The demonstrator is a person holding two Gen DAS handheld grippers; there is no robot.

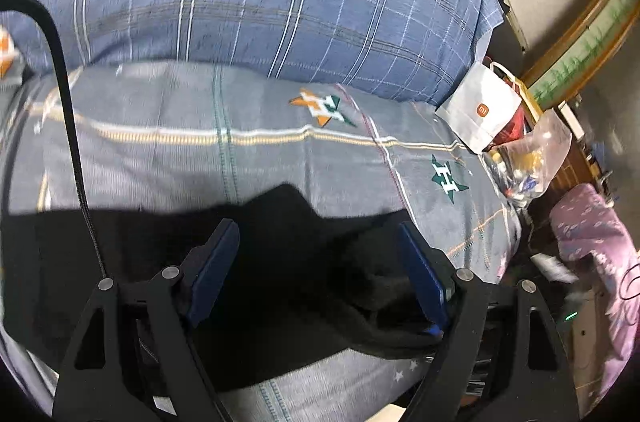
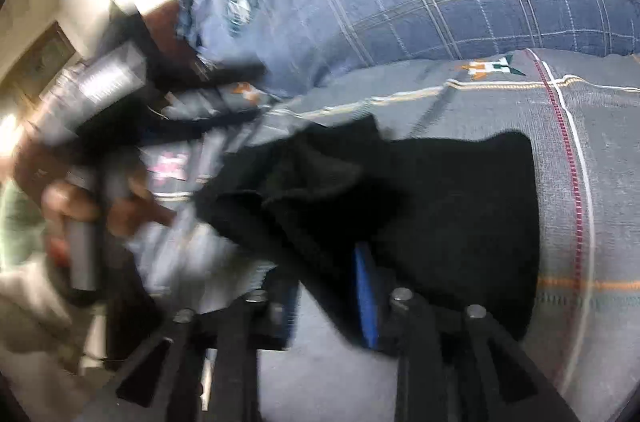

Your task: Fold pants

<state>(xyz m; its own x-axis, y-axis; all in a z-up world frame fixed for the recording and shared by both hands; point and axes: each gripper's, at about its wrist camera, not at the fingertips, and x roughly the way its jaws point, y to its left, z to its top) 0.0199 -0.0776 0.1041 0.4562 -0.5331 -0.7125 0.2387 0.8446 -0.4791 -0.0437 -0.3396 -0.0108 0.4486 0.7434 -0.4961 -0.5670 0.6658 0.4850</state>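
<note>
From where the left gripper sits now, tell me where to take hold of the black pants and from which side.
Grip the raised bunched fold of the black pants beside the right blue pad. It stands proud of the grey bedspread, so the pads can close across it; the flat cloth nearby gives no edge. The left gripper is open and already straddles the cloth, so come straight forward and down, shifting slightly rightward.

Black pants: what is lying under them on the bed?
The black pants lie on the grey striped bedsheet with star logos, which shows around their edges. The part of the sheet beneath the pants is covered, so anything there cannot be seen.
</note>
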